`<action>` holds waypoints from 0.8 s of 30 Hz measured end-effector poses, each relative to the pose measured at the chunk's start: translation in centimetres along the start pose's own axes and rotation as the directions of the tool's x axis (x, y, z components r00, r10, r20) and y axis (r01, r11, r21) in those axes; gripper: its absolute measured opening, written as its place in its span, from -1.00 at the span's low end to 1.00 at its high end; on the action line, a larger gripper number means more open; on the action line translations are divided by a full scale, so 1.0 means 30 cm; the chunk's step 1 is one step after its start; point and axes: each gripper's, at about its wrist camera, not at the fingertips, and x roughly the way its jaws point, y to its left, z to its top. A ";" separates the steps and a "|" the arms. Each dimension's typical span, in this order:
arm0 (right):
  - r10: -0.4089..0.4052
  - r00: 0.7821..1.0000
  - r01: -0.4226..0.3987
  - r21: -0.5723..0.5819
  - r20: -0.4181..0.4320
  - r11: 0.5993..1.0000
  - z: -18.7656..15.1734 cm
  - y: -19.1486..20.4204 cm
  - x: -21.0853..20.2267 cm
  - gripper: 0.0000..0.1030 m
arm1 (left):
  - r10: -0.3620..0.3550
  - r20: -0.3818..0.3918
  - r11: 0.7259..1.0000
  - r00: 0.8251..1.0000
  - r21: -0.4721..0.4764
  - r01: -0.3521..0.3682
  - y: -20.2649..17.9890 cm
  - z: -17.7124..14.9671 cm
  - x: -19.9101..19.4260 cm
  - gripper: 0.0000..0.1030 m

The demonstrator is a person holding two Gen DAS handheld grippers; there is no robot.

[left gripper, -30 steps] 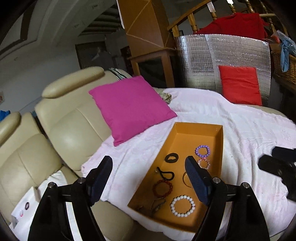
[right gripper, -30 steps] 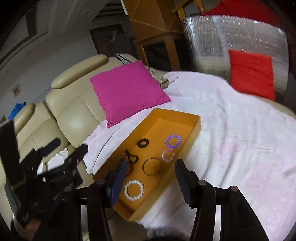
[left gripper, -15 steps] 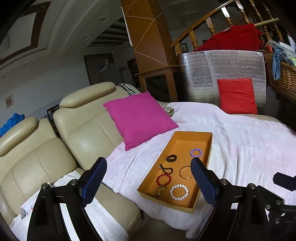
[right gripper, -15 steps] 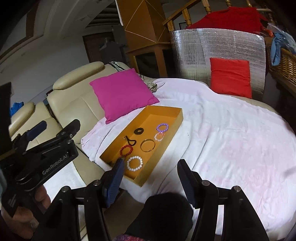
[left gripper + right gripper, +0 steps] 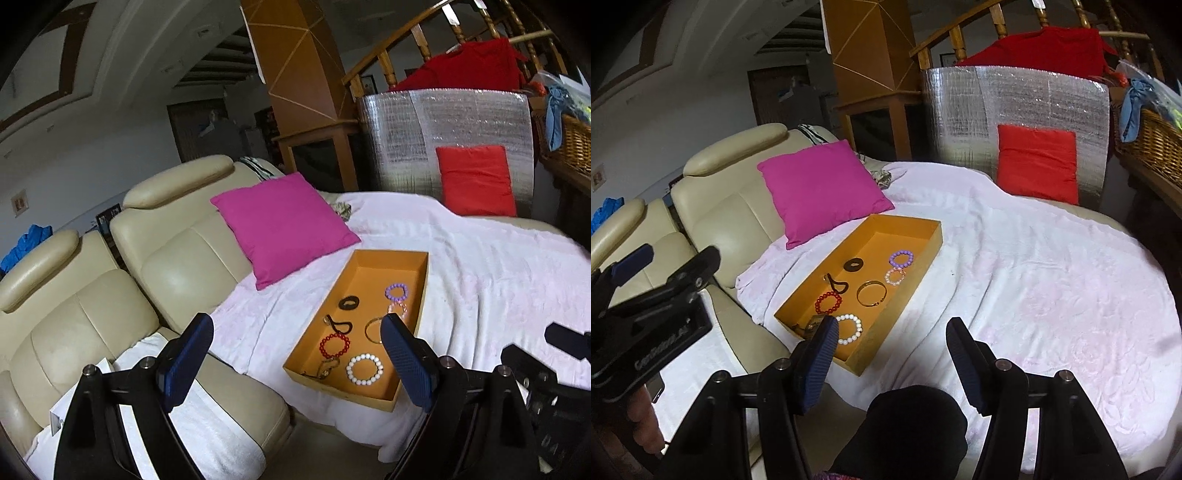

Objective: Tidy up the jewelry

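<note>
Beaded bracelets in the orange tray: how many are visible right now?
4. White bracelet at the near end, red bracelet beside it toward the sofa, pink bracelet and purple bracelet farther along the orange tray. The near corner is partly hidden by the right gripper.

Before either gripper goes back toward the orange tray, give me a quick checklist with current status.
1. Left gripper empty: ok. Its fingers have just been opening, and nothing is between them.
2. Right gripper empty: ok, open, nothing between its fingers.
3. Orange tray flat on the white blanket: ok.
4. Pieces apart enough to pick singly: partly ok. The white bead bracelet, red bead bracelet and purple bead bracelet lie clear; the pink one touches the purple.
5. Item in the tray's near corner: cannot tell what it is.
6. Both grippers clear of the tray: ok.
</note>
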 end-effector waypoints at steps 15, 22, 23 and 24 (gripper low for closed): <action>-0.002 1.000 0.002 -0.021 -0.007 1.000 0.016 0.057 0.000 0.25 | 0.009 -0.009 0.999 1.000 -0.031 -0.009 0.075 -0.016 0.022 0.79; -0.004 1.000 0.003 -0.022 -0.016 1.000 0.010 0.054 0.005 0.26 | 0.009 -0.017 1.000 1.000 -0.030 -0.009 0.087 -0.023 0.030 0.79; -0.004 1.000 0.004 -0.020 -0.018 1.000 0.009 0.054 0.007 0.26 | 0.009 -0.019 0.999 1.000 -0.031 -0.010 0.089 -0.023 0.033 0.79; -0.004 1.000 0.004 -0.020 -0.020 1.000 0.011 0.054 0.008 0.26 | 0.008 -0.022 0.999 1.000 -0.031 -0.009 0.088 -0.023 0.035 0.79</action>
